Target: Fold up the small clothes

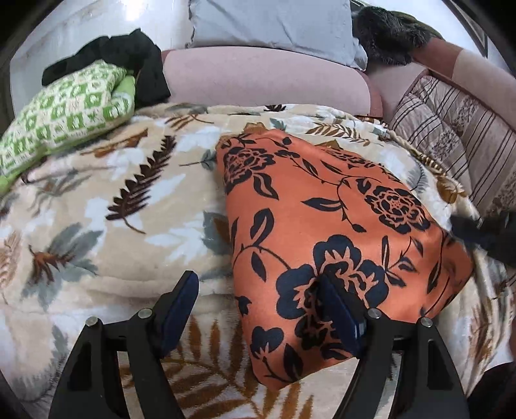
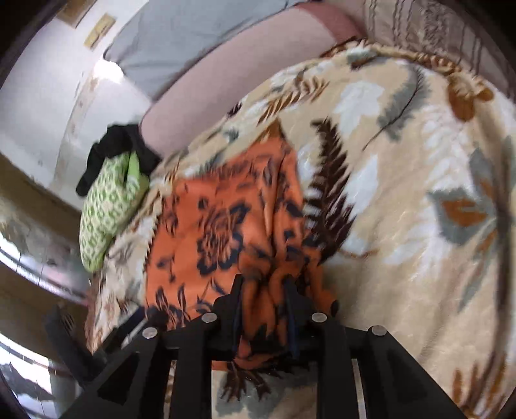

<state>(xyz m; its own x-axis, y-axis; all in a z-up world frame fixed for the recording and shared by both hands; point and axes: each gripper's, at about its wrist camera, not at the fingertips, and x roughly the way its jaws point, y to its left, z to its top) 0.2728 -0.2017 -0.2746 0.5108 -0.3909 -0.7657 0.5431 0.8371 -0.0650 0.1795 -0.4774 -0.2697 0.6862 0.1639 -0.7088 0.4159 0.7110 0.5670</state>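
Note:
An orange garment with black flowers (image 1: 325, 232) lies folded on the leaf-patterned blanket (image 1: 106, 206). My left gripper (image 1: 258, 290) is open just above the garment's near left edge; its right finger (image 1: 338, 309) rests on the cloth, its left finger (image 1: 179, 306) is over the blanket. In the right wrist view my right gripper (image 2: 264, 299) is shut on a bunched edge of the orange garment (image 2: 222, 222), which stretches away from it. The right gripper also shows as a dark shape at the right edge of the left wrist view (image 1: 483, 232).
A green-and-white patterned cloth (image 1: 61, 119) and a black garment (image 1: 129, 61) lie at the back left. Pink sofa cushions (image 1: 264, 80), a grey pillow (image 1: 277, 25) and striped cushions (image 1: 451, 129) stand behind the blanket.

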